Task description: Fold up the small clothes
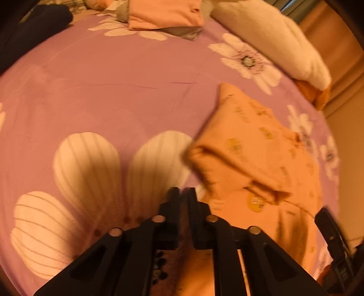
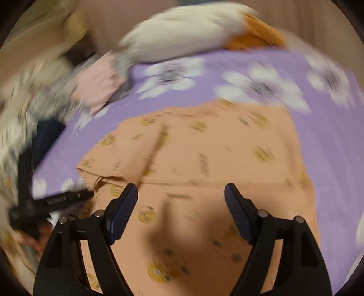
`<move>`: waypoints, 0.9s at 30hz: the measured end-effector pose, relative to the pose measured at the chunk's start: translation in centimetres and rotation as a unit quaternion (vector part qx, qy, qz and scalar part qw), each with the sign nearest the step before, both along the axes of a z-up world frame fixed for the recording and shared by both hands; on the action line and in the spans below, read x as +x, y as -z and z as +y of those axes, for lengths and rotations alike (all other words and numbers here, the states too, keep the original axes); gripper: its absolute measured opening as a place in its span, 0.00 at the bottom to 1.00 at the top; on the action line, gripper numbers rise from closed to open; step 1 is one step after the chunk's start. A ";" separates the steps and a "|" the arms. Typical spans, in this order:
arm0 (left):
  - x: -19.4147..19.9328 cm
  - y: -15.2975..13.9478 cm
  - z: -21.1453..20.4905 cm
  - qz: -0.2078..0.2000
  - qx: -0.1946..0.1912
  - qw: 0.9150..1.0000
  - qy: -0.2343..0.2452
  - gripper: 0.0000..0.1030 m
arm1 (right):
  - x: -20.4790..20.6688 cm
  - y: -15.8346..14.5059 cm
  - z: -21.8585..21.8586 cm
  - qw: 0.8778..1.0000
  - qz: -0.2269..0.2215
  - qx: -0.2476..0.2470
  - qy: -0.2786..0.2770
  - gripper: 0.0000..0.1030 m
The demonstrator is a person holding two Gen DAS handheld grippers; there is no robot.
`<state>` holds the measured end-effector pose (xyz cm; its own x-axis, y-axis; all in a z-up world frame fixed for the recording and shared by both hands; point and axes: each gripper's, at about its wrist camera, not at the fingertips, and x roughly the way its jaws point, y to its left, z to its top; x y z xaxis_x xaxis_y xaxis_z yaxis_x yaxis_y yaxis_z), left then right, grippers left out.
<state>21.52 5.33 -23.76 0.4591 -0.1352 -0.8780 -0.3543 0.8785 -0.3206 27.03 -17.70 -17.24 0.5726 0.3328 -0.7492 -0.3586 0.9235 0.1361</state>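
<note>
**Orange printed garment on the floral bedsheet, one gripper closed, one spread**

One orange garment with small yellow round prints and dark marks was seen laid on the purple floral bedsheet. In the left wrist view part of the garment was folded over on itself, forming a doubled flap above the flatter lower part. The prints carried what may be lettering, but it was too blurred to be read.

The left gripper was seen with its two black fingers drawn together, only a thin slit left between the tips; whether any cloth was pinched there could not be told. It was held just beside the near left edge of the garment. The right gripper was held above the garment with its two fingers spread wide apart and nothing between the ribbed blue pads. On the left gripper's body, as seen from the right wrist view, a white label was visible but unreadable.

Beyond the garment, one folded pink cloth was seen resting on a grey item. One white pillow lay to the right of that stack, with an orange cloth at its end. A dark navy fabric lay to the left of the stack.

No containers were visible.
</note>
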 end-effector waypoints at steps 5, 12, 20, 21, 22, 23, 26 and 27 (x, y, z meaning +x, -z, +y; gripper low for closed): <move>-0.1 0.4 0.3 0.001 -0.024 1.000 -0.013 0.08 | 0.5 1.9 8.1 0.991 -0.024 -0.100 -0.090 0.76; -0.4 0.7 1.6 0.003 -0.071 0.997 -0.018 0.08 | 5.0 2.1 5.9 0.999 -0.007 -0.019 0.046 0.05; -0.4 0.2 0.2 0.001 -0.035 0.999 -0.008 0.08 | 5.9 2.2 -7.4 0.961 0.070 0.153 0.218 0.19; -0.5 0.0 -0.3 0.002 -0.026 1.000 -0.003 0.08 | 5.8 3.0 -9.0 0.953 0.085 0.162 0.243 0.25; -0.5 -0.1 -0.5 0.001 -0.026 1.000 0.000 0.08 | 5.2 3.7 -10.3 0.945 0.099 0.167 0.264 0.26; -0.6 -0.2 -0.7 0.002 -0.030 1.000 0.001 0.08 | 4.8 4.4 -11.3 0.939 0.111 0.172 0.275 0.25; -1.1 -0.8 -1.1 0.011 -0.050 0.999 -0.002 0.08 | 3.8 4.8 -12.4 0.931 0.118 0.219 0.267 0.24; -1.4 -1.4 -1.6 0.000 -0.053 0.999 0.014 0.08 | 3.7 4.4 -12.0 0.935 0.115 0.208 0.263 0.26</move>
